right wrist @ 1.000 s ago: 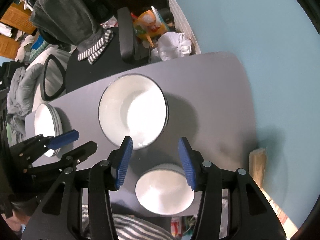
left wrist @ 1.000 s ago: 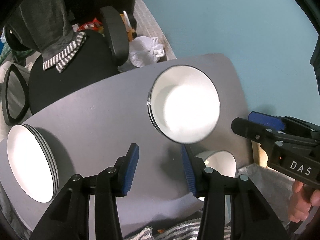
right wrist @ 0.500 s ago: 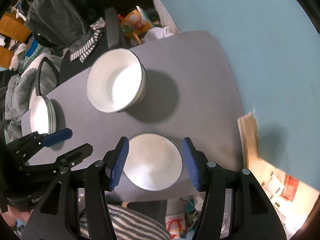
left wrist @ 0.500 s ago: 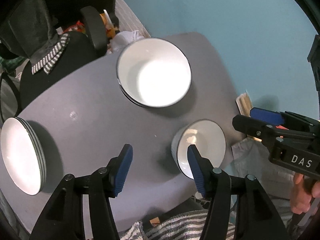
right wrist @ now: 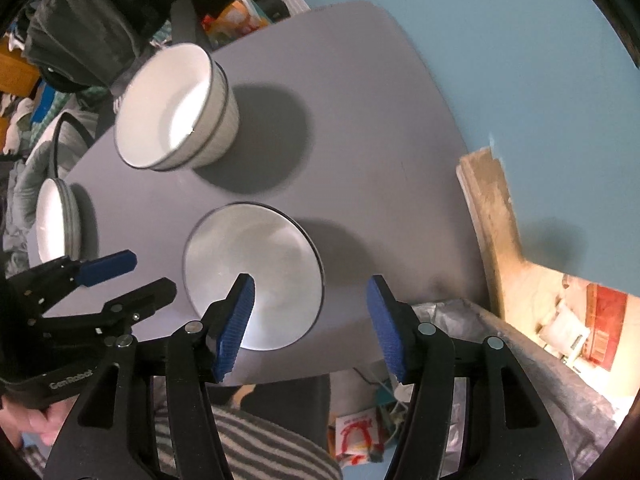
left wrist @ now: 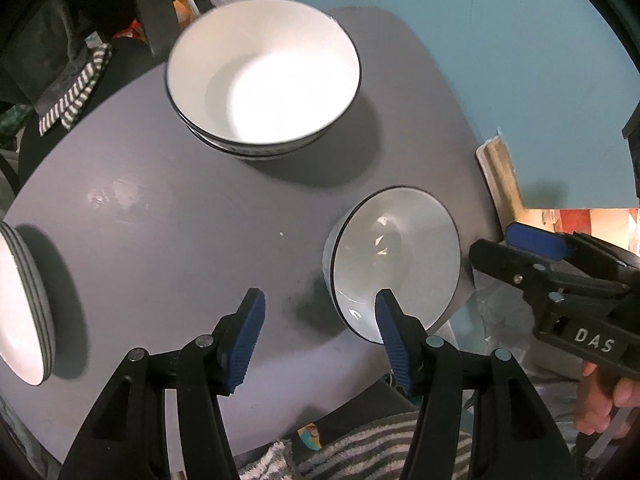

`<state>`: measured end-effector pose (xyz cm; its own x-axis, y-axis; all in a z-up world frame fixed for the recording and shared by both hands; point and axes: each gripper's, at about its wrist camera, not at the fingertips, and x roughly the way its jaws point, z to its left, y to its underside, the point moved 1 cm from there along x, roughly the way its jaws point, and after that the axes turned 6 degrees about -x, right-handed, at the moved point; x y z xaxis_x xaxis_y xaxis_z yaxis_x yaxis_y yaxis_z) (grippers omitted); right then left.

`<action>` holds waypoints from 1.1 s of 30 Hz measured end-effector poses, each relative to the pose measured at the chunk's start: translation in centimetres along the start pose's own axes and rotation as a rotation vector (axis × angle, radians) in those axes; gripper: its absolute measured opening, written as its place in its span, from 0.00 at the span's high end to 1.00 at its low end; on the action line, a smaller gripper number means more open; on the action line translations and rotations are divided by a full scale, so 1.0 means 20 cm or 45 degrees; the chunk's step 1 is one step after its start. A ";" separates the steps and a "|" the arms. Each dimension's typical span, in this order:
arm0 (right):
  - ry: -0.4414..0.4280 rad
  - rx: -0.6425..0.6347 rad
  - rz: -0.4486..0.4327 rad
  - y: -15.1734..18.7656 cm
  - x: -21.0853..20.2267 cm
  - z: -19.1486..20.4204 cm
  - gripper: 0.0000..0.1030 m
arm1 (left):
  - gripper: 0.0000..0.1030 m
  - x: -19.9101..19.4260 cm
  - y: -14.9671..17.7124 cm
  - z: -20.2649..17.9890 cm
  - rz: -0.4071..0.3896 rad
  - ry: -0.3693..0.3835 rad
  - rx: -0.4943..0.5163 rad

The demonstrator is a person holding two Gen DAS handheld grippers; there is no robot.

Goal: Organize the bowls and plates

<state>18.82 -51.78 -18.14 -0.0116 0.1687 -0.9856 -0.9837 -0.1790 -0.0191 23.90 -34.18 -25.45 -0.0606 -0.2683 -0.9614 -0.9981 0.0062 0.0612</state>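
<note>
A stack of large white bowls (left wrist: pixel 264 76) with dark rims sits at the far side of the grey table (left wrist: pixel 160 208); it also shows in the right wrist view (right wrist: pixel 176 108). A single smaller white bowl (left wrist: pixel 396 264) stands near the table's front right edge, also in the right wrist view (right wrist: pixel 256 272). A stack of white plates (left wrist: pixel 20 304) sits at the left edge, also in the right wrist view (right wrist: pixel 56 220). My left gripper (left wrist: pixel 316 320) is open and empty, above the table beside the small bowl. My right gripper (right wrist: pixel 310 308) is open and empty, above that bowl's right rim.
A black office chair (left wrist: pixel 156 12) with striped cloth (left wrist: pixel 76 96) stands behind the table. A blue wall (left wrist: pixel 500 40) lies to the right. A wooden board (right wrist: pixel 492 216) leans by the table's right edge. Clutter and a plastic bag (right wrist: pixel 500 344) lie on the floor below.
Both grippers have pulled back toward the table's near edge and risen, so the small bowl has come fully into view. Both stay open and empty. The dishes have not moved.
</note>
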 end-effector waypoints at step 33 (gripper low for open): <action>-0.124 0.057 0.071 0.09 0.33 -0.10 0.76 | 0.57 0.35 -0.08 0.02 0.123 0.017 -0.078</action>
<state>17.44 -53.01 -25.01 -0.0817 0.2533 -0.9639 -0.9881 -0.1474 0.0450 25.08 -35.68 -32.32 -0.1563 -0.2825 -0.9465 -0.9851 -0.0256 0.1703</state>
